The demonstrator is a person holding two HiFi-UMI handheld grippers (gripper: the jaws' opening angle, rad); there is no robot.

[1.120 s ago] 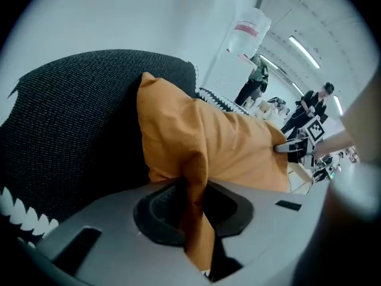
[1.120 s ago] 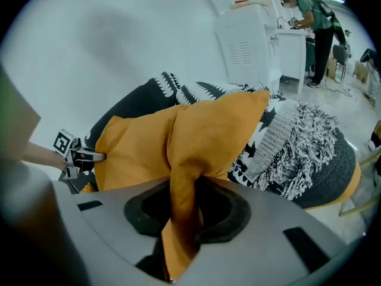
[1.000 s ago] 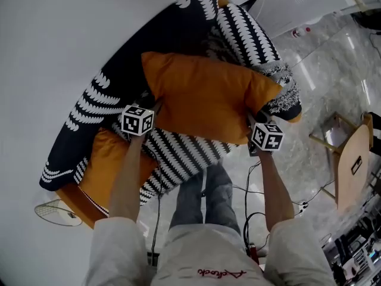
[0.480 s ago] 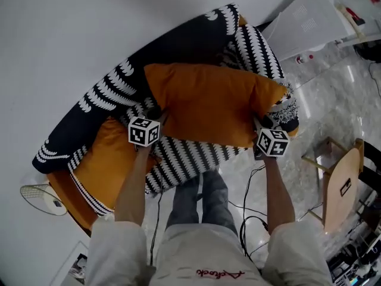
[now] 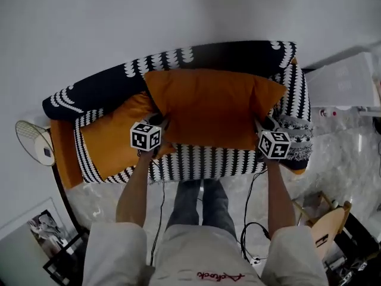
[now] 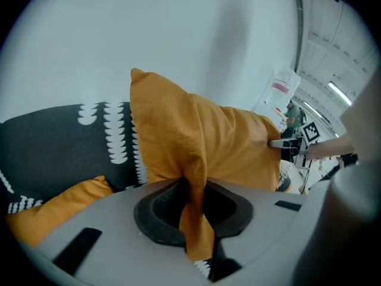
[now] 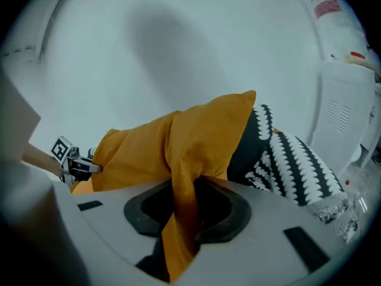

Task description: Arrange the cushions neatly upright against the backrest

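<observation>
A large orange cushion (image 5: 211, 107) is held up in front of the sofa's black backrest (image 5: 178, 64), above the striped seat. My left gripper (image 5: 156, 124) is shut on the cushion's near left corner; in the left gripper view the orange cloth (image 6: 193, 195) is pinched between the jaws. My right gripper (image 5: 265, 126) is shut on the near right corner, its cloth (image 7: 181, 207) also clamped. A second orange cushion (image 5: 113, 137) lies flat on the seat at the left, partly under my left arm.
The sofa (image 5: 202, 162) has a black-and-white patterned cover and an orange side (image 5: 62, 157). A fan (image 5: 33, 139) stands on the floor at the left. A white appliance (image 5: 345, 82) sits at the right, a wooden chair (image 5: 324, 231) at the lower right. Cables (image 5: 253, 228) trail by the person's legs.
Both grippers have carried the large orange cushion up and towards the backrest. The view has swung, so the sofa now lies level across the picture.
</observation>
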